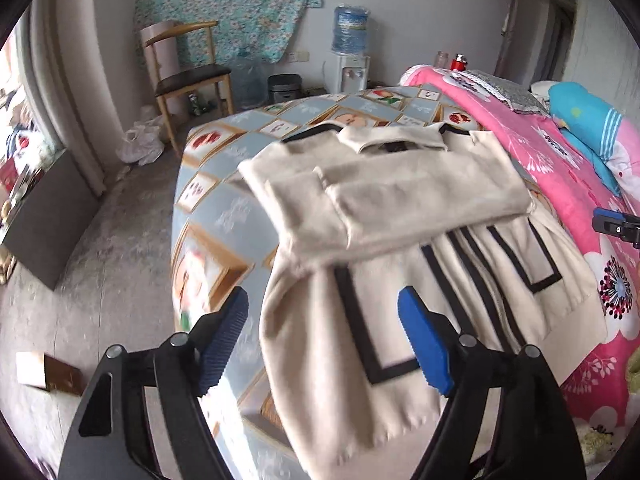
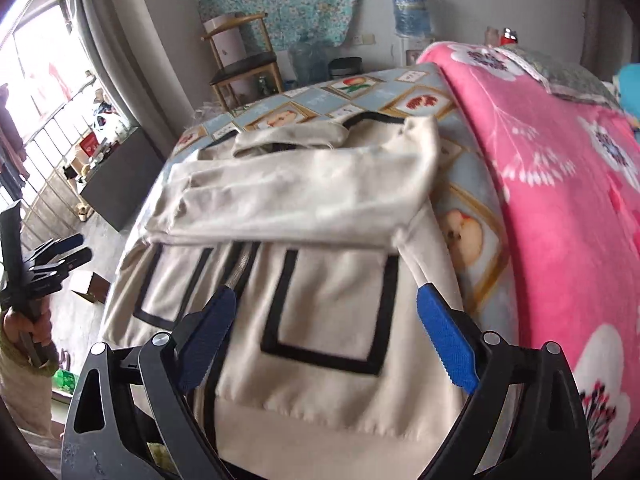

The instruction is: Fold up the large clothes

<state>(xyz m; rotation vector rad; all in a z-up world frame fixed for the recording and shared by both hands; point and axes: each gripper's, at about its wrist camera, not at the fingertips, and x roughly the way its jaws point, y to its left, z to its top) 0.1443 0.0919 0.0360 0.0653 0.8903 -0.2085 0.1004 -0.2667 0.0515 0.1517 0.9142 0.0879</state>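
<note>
Here is the cream jacket (image 1: 400,200) lying flat on the bed (image 1: 224,208), a soft, matte knit with bold black bands forming rectangles down the front and a metal zip up the middle. Both sleeves are folded across the chest in a thick cream bar, the collar sits above them, and the ribbed hem hangs toward the near edge of the mattress. The bedsheet beneath is smooth pale blue, printed with framed fruit pictures. A fuzzy pink floral blanket (image 2: 560,200) is heaped just beside the jacket.

The left gripper (image 1: 324,340) hangs above the jacket's lower corner, its ridged blue pads (image 1: 424,344) spread wide with nothing between them. The right gripper (image 2: 328,340) is likewise gaping over the hem, pads clear of the cloth, gripping nothing. In the right wrist view, a hand (image 2: 28,332) in a knitted cuff grips the left tool's handle.

Against the far wall, a white water dispenser (image 1: 350,70) carries a translucent blue bottle (image 1: 351,32); how full, I cannot tell. A wooden chair (image 1: 188,76) with a dark seat stands nearby.
</note>
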